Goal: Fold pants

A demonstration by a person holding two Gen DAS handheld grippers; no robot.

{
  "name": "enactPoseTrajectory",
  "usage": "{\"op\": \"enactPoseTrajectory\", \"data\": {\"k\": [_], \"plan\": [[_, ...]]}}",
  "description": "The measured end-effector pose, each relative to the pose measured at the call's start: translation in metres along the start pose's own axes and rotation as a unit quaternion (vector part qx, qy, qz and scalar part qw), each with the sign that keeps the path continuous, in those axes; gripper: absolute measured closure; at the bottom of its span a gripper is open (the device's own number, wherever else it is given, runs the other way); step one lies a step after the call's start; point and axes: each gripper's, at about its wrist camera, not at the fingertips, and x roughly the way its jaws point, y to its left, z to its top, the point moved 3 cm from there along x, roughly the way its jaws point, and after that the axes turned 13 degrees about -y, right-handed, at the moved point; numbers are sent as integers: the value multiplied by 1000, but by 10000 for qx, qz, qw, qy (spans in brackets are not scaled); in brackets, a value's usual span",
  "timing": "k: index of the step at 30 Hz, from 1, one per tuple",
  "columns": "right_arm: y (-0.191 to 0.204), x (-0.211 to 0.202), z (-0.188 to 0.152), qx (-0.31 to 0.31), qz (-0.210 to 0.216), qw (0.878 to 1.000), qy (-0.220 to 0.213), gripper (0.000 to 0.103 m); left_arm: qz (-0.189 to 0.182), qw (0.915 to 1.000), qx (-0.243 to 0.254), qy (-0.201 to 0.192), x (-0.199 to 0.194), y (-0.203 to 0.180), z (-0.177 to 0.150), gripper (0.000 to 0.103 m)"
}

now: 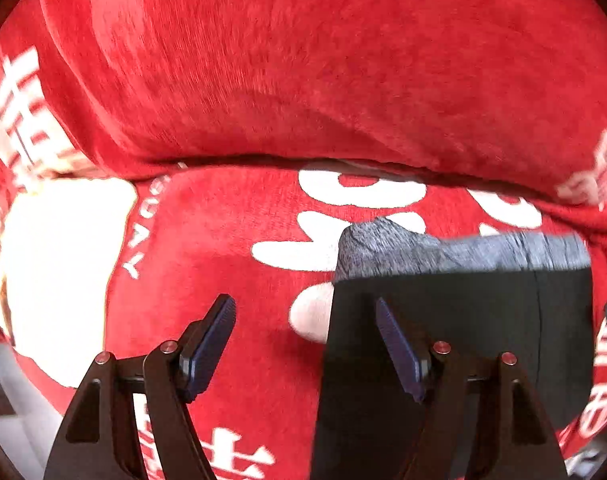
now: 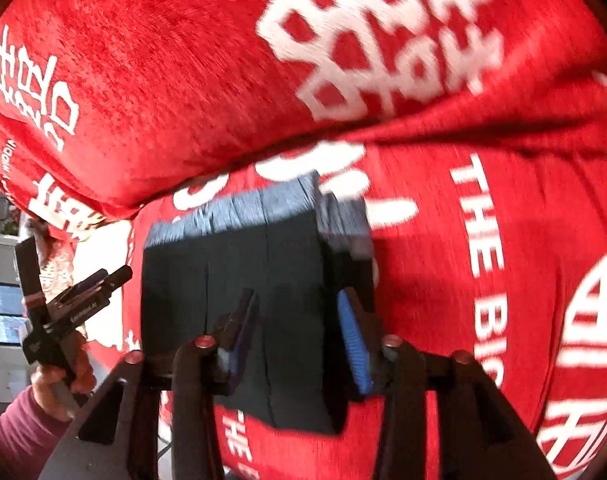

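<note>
Black folded pants (image 2: 239,280) lie on red blanket (image 2: 443,260)

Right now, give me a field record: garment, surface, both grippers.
garment: black folded pants with grey ribbed waistband, compact stack
surface: red plush blanket with white lettering, bunched in a ridge behind the pants
left gripper: open, empty, at the pants' left edge
right gripper: open, fingers over the pants, no visible grip
fold state: looks folded

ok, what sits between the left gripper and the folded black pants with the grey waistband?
Only the red plush cloth with white lettering: the right wrist view shows a narrow strip of it between left gripper and folded black pants.
</note>
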Motion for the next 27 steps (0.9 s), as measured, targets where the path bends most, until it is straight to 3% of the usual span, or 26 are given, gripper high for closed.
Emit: {"op": "enactPoseTrajectory", "data": {"k": [3, 6, 9, 12, 14, 19, 25, 26, 27], "plan": [[29, 26, -2, -212, -170, 9995, 160, 73, 80, 9996, -128, 241, 25, 2, -3, 29], [25, 37, -14, -437, -542, 9967, 417, 76, 294, 9991, 88, 285, 40, 0, -11, 17], [14, 33, -20, -500, -907, 9937, 421, 72, 241, 9993, 129, 270, 33, 3, -12, 17], [5, 22, -25, -262, -698, 9962, 460, 70, 149, 9991, 256, 319, 22, 7, -15, 17], [2, 15, -32, -344, -779, 9950, 515, 67, 107, 9988, 322, 366, 20, 8, -19, 17], [-8, 1, -48, -121, -841, 9951, 512, 49, -1, 9978, 425, 517, 8, 3, -33, 17], [-11, 3, -51, 17, -868, 9950, 501, 41, 98, 9971, 590, 470, 1, -3, -38, 17], [-11, 2, -51, -8, -874, 9949, 501, 41, 76, 9971, 577, 482, 1, -3, -39, 16], [-10, 1, -52, -25, -880, 9948, 509, 40, 44, 9972, 549, 508, 1, -2, -39, 3]]}}
